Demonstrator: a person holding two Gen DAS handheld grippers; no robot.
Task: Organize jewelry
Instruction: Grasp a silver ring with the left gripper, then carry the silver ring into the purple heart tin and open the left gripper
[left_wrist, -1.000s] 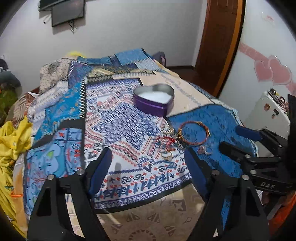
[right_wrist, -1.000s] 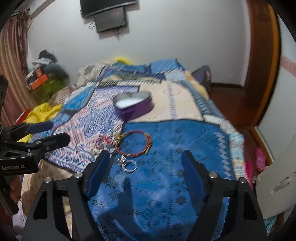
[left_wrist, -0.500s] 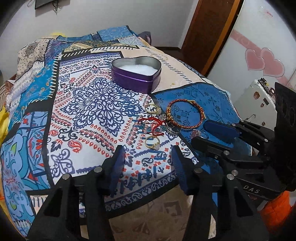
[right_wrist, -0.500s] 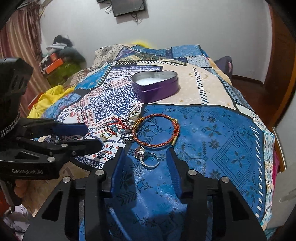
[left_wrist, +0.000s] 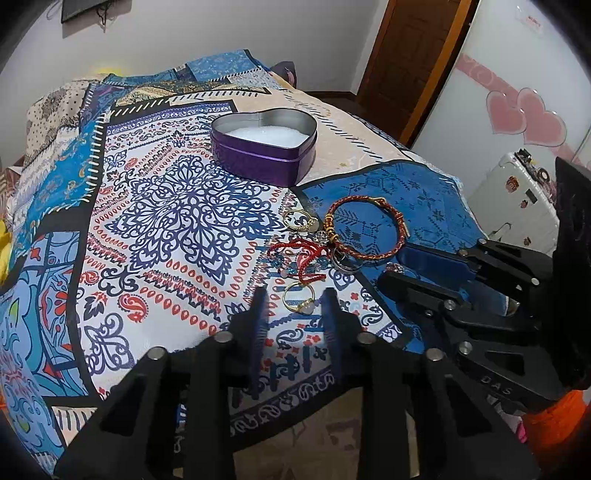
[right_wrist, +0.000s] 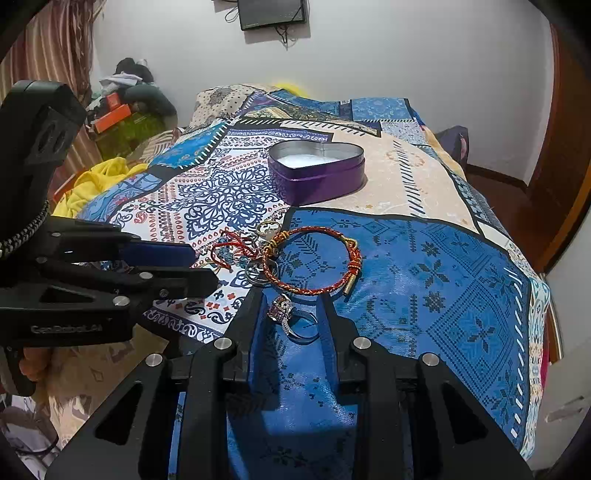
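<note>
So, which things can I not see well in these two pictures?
- Left wrist view: the silver ring is almost fully hidden behind the right tongs.
- Right wrist view: the small gold ring is hidden behind the left tongs.
- Both views: the red cord bundle is too tangled to count pieces.
- Heart tin: its white filling is overexposed.

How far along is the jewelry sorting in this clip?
Nothing looks done: the purple heart-shaped tin shows only its white lining. In hand: the left tongs straddle a gold ring with a pale stone, and the right tongs straddle a silver jewelled ring, both open. Left on the patterned bedspread: the red-and-gold braided bracelet, red cord pieces and other rings.
</note>
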